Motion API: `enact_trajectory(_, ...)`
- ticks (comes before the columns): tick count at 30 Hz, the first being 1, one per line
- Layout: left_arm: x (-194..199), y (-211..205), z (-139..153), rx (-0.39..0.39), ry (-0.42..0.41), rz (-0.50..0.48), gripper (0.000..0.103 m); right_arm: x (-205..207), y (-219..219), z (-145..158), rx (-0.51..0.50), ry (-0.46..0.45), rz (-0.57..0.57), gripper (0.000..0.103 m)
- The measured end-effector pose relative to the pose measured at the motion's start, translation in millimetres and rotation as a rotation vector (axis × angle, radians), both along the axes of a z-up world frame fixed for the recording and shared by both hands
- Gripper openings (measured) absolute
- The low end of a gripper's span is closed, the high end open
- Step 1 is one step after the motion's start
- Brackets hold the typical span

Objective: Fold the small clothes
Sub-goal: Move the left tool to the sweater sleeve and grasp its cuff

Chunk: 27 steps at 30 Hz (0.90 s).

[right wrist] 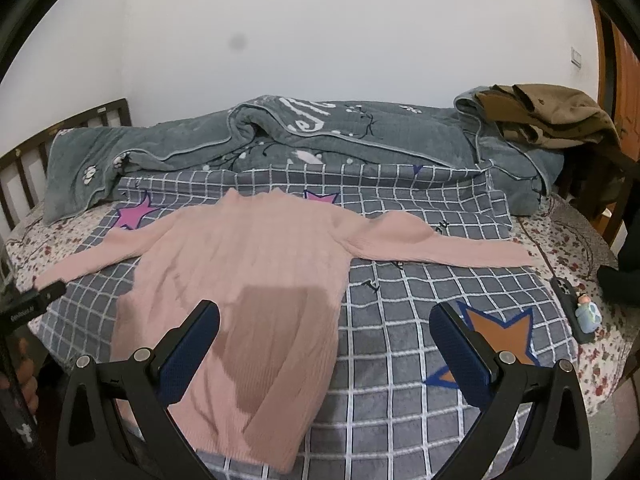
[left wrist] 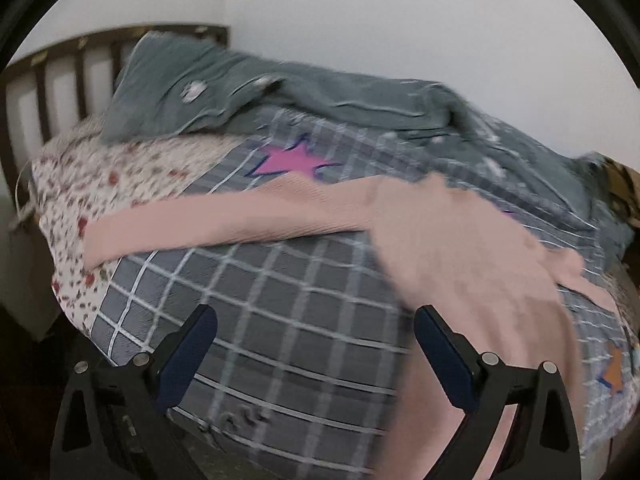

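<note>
A pink ribbed sweater (right wrist: 248, 272) lies flat on a grey checked blanket (right wrist: 420, 320), both sleeves spread out sideways. In the left wrist view the sweater (left wrist: 460, 248) is blurred, with one sleeve stretching left. My right gripper (right wrist: 324, 344) is open and empty, hovering over the sweater's lower hem. My left gripper (left wrist: 316, 352) is open and empty, above the blanket (left wrist: 280, 320) just left of the sweater's body. The left gripper's body shows at the left edge of the right wrist view (right wrist: 24, 308).
A rumpled grey-green quilt (right wrist: 320, 140) lies along the back of the bed. Brown clothes (right wrist: 552, 116) sit at the back right. A phone with a charm (right wrist: 576, 308) lies near the right edge. A wooden headboard (right wrist: 24, 160) is at the left.
</note>
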<state>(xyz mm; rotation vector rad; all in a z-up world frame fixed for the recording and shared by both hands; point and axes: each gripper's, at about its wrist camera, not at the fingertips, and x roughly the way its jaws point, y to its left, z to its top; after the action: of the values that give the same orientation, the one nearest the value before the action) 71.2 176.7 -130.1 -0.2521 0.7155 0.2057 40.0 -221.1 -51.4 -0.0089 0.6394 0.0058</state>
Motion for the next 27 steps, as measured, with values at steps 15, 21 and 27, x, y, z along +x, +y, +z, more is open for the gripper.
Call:
enact_trajectory(15,41.1,172.7,-77.5,-0.292,0.037,0.236,0.086,59.6,3.5,-34.3,0.114,0.006,-0.036,0.100)
enact_trajectory(21,52.6,189.4,-74.1,-0.246,0.055,0.299,0.068,71.8,25.5,-47.4,0.082,0.012,-0.021,0.100)
enact_trajectory(27,63.7,201.7,-74.9,-0.205,0.081,0.331,0.057,82.5,36.1,-57.1,0.108,0.035,0.019,0.100)
